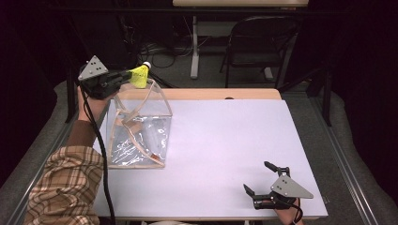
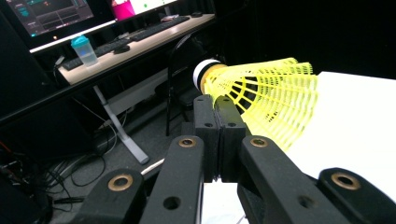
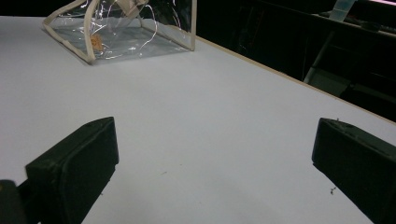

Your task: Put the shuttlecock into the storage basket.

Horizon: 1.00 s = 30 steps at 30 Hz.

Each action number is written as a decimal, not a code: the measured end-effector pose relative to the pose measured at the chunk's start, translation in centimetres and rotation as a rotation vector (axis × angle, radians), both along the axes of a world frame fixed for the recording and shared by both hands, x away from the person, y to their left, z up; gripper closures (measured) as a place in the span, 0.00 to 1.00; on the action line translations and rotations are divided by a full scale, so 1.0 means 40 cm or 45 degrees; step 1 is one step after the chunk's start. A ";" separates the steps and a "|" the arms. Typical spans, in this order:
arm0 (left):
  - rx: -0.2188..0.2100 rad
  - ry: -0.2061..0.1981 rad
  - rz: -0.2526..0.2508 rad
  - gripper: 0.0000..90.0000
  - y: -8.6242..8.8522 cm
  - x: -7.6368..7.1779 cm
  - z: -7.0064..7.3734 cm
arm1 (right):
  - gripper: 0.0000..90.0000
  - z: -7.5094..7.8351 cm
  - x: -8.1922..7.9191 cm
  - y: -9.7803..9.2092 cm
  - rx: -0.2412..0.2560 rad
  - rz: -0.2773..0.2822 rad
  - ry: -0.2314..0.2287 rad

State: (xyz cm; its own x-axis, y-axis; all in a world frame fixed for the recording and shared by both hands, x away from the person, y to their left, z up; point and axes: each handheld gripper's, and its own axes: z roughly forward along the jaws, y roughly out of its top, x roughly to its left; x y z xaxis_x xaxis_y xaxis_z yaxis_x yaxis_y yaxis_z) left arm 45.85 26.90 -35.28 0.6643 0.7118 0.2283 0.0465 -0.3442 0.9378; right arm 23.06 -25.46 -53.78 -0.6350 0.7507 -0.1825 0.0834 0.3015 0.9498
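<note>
Left gripper: you held the left gripper [image 1: 126,76] raised over the table's far-left corner, its jaws pressed together on the skirt of the yellow shuttlecock [image 1: 140,75].
Grip detail: in the left gripper view the two black pads met on the mesh skirt of the shuttlecock [image 2: 261,95], with the white-banded cork tip pointing away from you and the skirt's flared rim spreading to the right of the jaws.
Shuttlecock position: it hung in the air just above the far top edge of the clear bag [image 1: 138,126], not touching the bag as far as the high view showed.
Clear bag: it stood open-topped on the left part of the white table [image 1: 225,140], pale trim marking its rim and base; its left side sat near the table's left edge.
Right gripper: you rested the right gripper [image 1: 260,178] near the table's near-right corner, jaws spread wide, with nothing between them.
Right gripper view: bare tabletop [image 3: 210,121] lay between the two pads, and the clear bag [image 3: 126,28] sat well apart, at the far left.
Open room: the middle and right of the table lay bare between the bag and your right gripper.
Edges: a wooden strip ran along the far edge; a folding chair [image 1: 256,42] stood beyond it.
</note>
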 end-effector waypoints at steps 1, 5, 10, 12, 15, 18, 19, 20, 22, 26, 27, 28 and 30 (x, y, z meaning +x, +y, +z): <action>-0.002 0.003 0.003 1.00 0.001 0.001 -0.001 | 0.00 0.000 0.000 0.000 -0.001 0.000 -0.002; -0.005 0.012 0.011 1.00 0.006 0.003 -0.008 | 0.00 0.000 0.000 0.001 0.000 0.001 0.004; -0.002 0.020 0.024 1.00 0.009 0.007 -0.018 | 0.00 0.000 0.000 0.000 0.000 0.000 0.003; -0.004 0.025 0.024 1.00 0.012 0.009 -0.021 | 0.00 0.000 0.000 0.001 0.000 0.000 0.003; -0.008 0.032 0.032 1.00 0.014 0.010 -0.026 | 0.00 0.000 0.000 0.000 -0.001 0.001 0.000; -0.010 0.036 0.034 1.00 0.017 0.012 -0.030 | 0.00 0.000 0.001 0.000 -0.002 0.001 0.002; -0.009 0.039 0.032 1.00 0.018 0.012 -0.032 | 0.00 -0.001 0.001 0.001 -0.003 0.000 0.004; -0.007 0.041 0.035 1.00 0.019 0.013 -0.033 | 0.00 -0.001 0.001 0.001 -0.005 -0.002 0.004; -0.006 0.045 0.039 1.00 0.021 0.014 -0.035 | 0.00 -0.001 0.001 0.000 -0.005 -0.001 0.003; -0.002 0.050 0.046 1.00 0.023 0.016 -0.041 | 0.00 -0.001 0.001 0.000 -0.005 -0.002 0.003; 0.002 0.053 0.047 1.00 0.024 0.016 -0.043 | 0.00 -0.001 0.001 0.000 -0.005 -0.001 0.003; 0.002 0.055 0.047 1.00 0.025 0.017 -0.045 | 0.00 -0.001 0.001 0.001 -0.005 -0.001 0.004; 0.005 0.058 0.052 1.00 0.026 0.018 -0.049 | 0.00 -0.001 0.001 0.001 -0.006 -0.002 0.003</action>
State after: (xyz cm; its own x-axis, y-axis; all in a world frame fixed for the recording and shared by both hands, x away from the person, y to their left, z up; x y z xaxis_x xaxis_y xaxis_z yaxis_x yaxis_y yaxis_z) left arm 46.57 27.93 -37.23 0.6444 0.7377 0.2015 0.1031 -0.3450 0.9329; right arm 23.11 -25.43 -53.81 -0.6343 0.7506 -0.1849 0.0859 0.3061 0.9481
